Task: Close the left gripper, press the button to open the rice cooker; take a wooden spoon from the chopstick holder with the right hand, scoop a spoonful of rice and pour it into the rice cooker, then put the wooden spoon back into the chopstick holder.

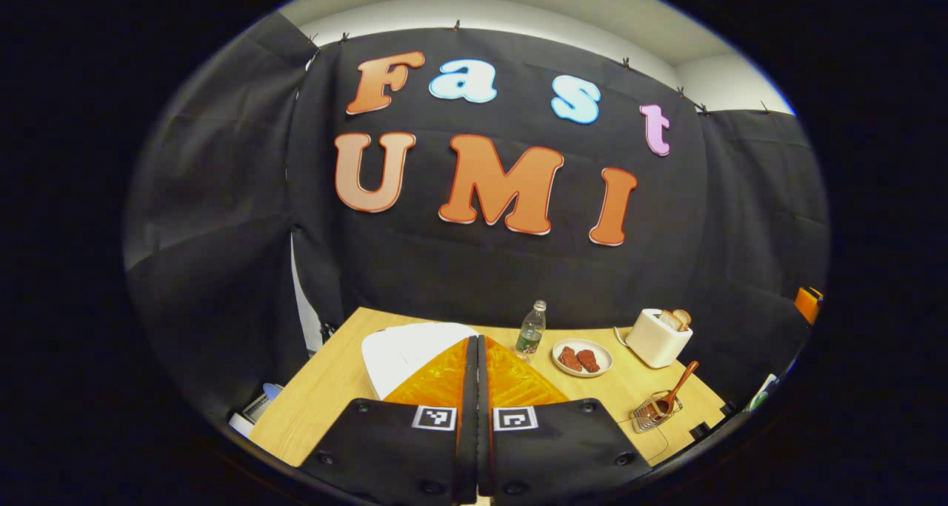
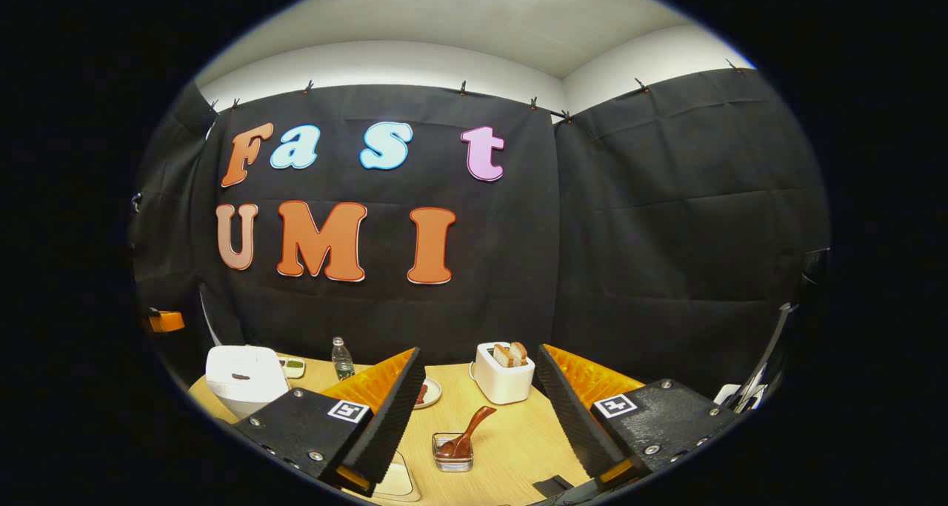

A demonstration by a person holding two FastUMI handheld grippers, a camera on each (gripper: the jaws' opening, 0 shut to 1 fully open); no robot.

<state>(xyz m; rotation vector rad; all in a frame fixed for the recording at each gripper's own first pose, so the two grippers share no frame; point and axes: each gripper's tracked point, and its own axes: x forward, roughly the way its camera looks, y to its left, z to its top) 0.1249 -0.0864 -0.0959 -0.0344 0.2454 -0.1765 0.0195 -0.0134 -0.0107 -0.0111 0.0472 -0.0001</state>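
Rice cooker (image 1: 404, 354) partly hidden behind left jaws; plate (image 2: 429, 393) half hidden by right jaws

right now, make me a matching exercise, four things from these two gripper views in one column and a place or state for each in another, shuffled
Things:
1. wooden spoon
2. left gripper
3. right gripper
4. toaster

Places or states:
A. fingers spread wide apart
B. holds bread slices in its slots
C. fingers closed together
D. leaning in the chopstick holder

Pairs: 1-D, 2-C, 3-A, 4-B
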